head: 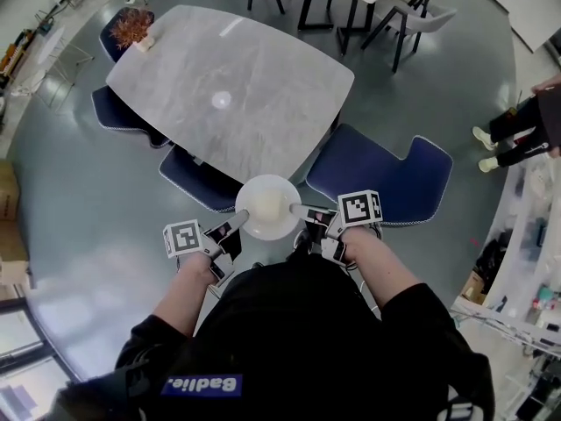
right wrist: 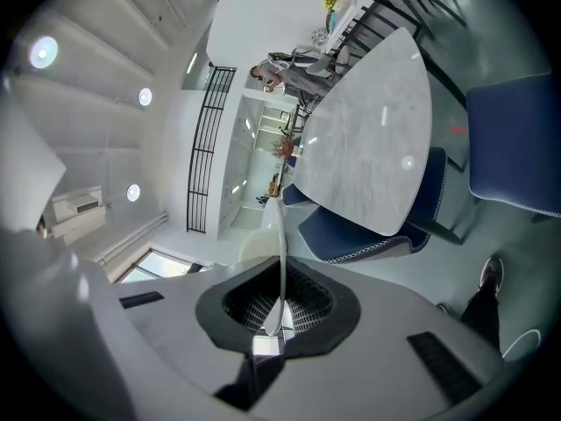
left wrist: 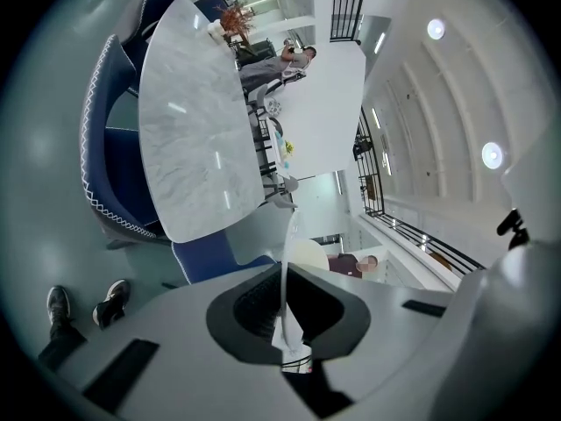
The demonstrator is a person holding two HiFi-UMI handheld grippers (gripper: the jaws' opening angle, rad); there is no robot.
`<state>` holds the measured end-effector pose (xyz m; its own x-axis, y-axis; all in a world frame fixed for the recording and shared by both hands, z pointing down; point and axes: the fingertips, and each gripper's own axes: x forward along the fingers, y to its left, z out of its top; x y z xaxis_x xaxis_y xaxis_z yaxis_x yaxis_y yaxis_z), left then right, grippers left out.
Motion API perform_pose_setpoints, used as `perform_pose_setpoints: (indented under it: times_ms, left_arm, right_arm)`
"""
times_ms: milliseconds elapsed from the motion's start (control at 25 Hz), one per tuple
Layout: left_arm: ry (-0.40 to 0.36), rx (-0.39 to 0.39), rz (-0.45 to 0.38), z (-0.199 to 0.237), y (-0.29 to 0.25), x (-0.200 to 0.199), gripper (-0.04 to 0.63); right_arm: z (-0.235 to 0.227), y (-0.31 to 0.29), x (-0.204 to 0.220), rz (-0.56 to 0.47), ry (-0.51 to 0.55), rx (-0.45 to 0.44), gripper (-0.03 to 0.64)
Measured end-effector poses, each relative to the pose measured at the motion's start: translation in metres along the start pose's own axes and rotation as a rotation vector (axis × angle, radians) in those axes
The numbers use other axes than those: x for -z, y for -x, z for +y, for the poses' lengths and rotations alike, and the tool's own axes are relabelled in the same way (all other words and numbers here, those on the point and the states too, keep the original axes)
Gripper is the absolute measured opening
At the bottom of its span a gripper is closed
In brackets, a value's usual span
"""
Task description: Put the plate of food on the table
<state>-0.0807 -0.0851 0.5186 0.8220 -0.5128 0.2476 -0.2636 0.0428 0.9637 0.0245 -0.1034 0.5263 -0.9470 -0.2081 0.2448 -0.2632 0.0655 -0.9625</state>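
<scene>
A round white plate [head: 282, 225] with a pale, cream-coloured helping of food [head: 266, 203] hangs in the air just short of the near corner of the grey marble table [head: 228, 86]. My left gripper [head: 235, 227] is shut on the plate's left rim, and my right gripper [head: 306, 212] is shut on its right rim. In the left gripper view the plate [left wrist: 287, 261] runs edge-on between the dark pads of the left gripper [left wrist: 286, 320]. The right gripper view shows the same thin plate rim [right wrist: 281, 253] pinched in the right gripper [right wrist: 279, 312].
Blue chairs stand round the table: one [head: 386, 175] at the near right, one [head: 195, 178] under the near edge, another [head: 118, 112] at the left. A dried flower bunch [head: 133, 26] sits on the far left corner. A person's legs [head: 517, 134] show at the right.
</scene>
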Motion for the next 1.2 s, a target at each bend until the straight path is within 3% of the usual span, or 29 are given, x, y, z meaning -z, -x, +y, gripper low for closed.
perform_pose_setpoints:
  times_ms: [280, 640, 800, 1200]
  left_arm:
    - [0.029, -0.052, -0.082, 0.006, -0.035, -0.030, 0.015]
    - [0.040, -0.068, -0.114, 0.018, -0.052, -0.069, 0.015]
    - [0.016, -0.076, -0.111, 0.034, -0.060, -0.096, 0.015]
    - [0.061, -0.107, -0.092, 0.100, -0.088, -0.169, 0.015]
  right_arm:
    - [-0.018, -0.002, -0.051, 0.076, -0.009, -0.028, 0.018]
    - [-0.029, -0.023, -0.094, 0.100, -0.007, -0.024, 0.018]
    - [-0.040, -0.039, -0.116, 0.097, -0.007, -0.013, 0.018]
    - [-0.091, -0.093, -0.174, 0.016, -0.049, 0.073, 0.018]
